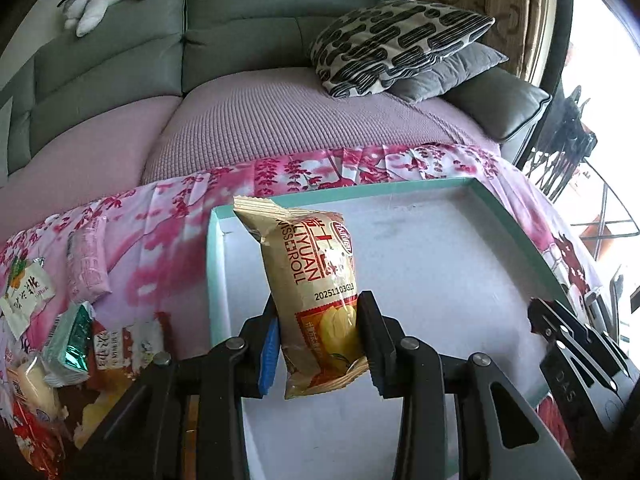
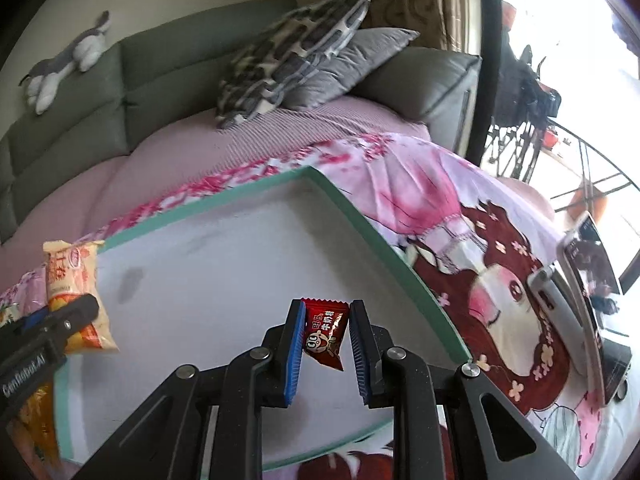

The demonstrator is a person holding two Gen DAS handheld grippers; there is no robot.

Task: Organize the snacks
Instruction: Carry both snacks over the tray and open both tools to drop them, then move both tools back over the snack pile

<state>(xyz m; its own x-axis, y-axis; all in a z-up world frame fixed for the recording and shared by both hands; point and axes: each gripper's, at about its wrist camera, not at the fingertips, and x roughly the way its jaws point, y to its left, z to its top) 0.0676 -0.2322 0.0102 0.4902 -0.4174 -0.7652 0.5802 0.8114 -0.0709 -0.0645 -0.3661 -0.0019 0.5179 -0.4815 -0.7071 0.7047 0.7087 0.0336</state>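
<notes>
The left gripper (image 1: 318, 344) was clamped on the lower part of a cream Swiss roll packet (image 1: 316, 292), its 2 pads pressing the sides so that the packet stood nearly upright with its crimped top tilted away toward the sofa (image 1: 248, 32). It was held above the near left corner of a shallow tray (image 1: 218, 264) with a teal rim and a pale floor, and whether its bottom edge touched that floor cannot be told. Gripping low and keeping the packet upright probably left its length free to be laid down inside the rim.

The right gripper (image 2: 325, 346) was closed on a small red candy packet (image 2: 325, 330), pinched at its sides, above the tray's near middle. In the right wrist view the tray (image 2: 360, 220) appeared empty apart from a few dark smudges, so I judged sorting had barely begun, with both items brought over together for release.

The remaining snacks lay on the pink floral cloth (image 1: 172, 216) to the left of the tray: a pink wrapped bar (image 1: 86, 264), a white sachet (image 1: 26, 296), a green foil packet (image 1: 70, 344) and several red and yellow packets (image 1: 116, 364) bunched together. A phone (image 2: 588, 280) stood propped on the cloth well to the tray's right.
</notes>
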